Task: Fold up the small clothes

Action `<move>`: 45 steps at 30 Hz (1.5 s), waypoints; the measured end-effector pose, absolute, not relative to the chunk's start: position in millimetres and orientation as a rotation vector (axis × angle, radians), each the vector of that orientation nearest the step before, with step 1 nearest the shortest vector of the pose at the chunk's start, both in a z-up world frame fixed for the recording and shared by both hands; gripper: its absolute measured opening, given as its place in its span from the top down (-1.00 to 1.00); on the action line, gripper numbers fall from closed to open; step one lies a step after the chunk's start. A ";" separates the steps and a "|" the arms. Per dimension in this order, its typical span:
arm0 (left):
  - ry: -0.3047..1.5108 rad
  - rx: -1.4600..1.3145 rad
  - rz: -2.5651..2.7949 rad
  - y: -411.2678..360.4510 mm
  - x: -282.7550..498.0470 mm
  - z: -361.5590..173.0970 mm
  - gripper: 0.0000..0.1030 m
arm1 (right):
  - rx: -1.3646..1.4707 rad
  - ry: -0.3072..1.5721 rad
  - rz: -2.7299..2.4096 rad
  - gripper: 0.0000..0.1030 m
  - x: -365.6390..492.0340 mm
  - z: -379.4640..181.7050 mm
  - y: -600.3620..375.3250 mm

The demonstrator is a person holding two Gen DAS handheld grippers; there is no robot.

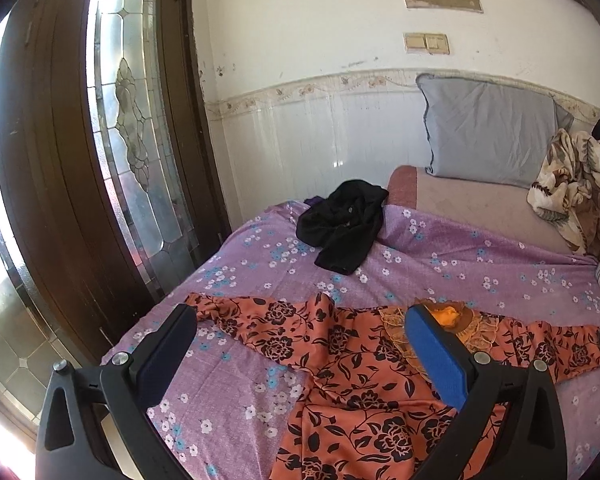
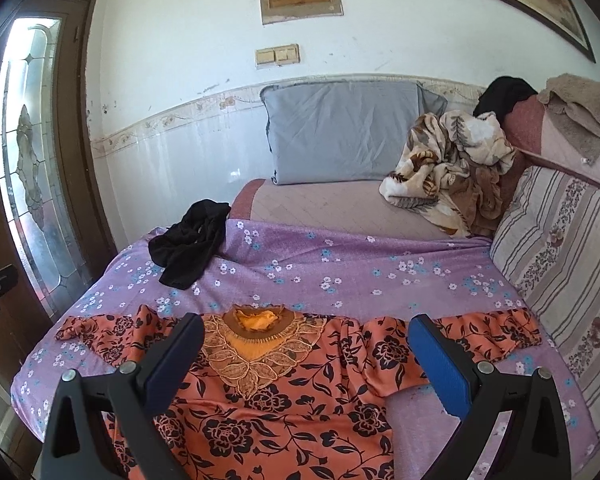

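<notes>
An orange floral blouse [image 2: 284,412] lies face up, spread flat on a purple flowered bedsheet [image 2: 340,268]. Its embroidered neckline [image 2: 256,340] points away from the cameras and both sleeves stretch out sideways. The left gripper [image 1: 300,344] hovers above the blouse's left half, jaws spread wide and holding nothing. The right gripper [image 2: 306,344] hovers above the blouse's right half, likewise released and empty. Beyond the blouse, toward the wall, a crumpled black garment [image 2: 190,240] waits on the sheet, well apart from it. Farther beyond the blouse a grey pillow [image 2: 340,128] leans against the wall. Folding appears not yet begun; the next move likely calls for pinching a sleeve end and carrying it inward across the blouse's chest.
</notes>
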State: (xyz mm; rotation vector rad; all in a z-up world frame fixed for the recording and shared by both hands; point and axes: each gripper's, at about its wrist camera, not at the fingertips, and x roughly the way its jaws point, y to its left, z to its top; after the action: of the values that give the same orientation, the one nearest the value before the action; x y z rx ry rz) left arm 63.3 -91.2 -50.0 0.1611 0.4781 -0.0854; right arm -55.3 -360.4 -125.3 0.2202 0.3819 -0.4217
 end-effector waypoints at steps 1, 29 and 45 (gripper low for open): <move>0.509 0.163 -0.101 -96.5 76.0 -61.7 -1.00 | 0.258 0.404 -0.409 -1.00 -50.0 -135.4 -377.9; 1.128 0.178 -0.087 -168.7 235.2 -318.9 -1.00 | 1.353 0.257 -0.577 0.92 -56.3 -382.4 -768.5; 1.024 0.127 0.144 -80.0 248.7 -255.8 -1.00 | 0.632 0.385 0.078 0.84 98.7 -189.0 -488.7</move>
State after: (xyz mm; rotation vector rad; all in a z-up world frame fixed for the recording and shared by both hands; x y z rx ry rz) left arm 248.7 -80.0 -255.8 0.1267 1.0236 0.1443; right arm 98.7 -488.7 -189.0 0.6324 0.3849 0.0785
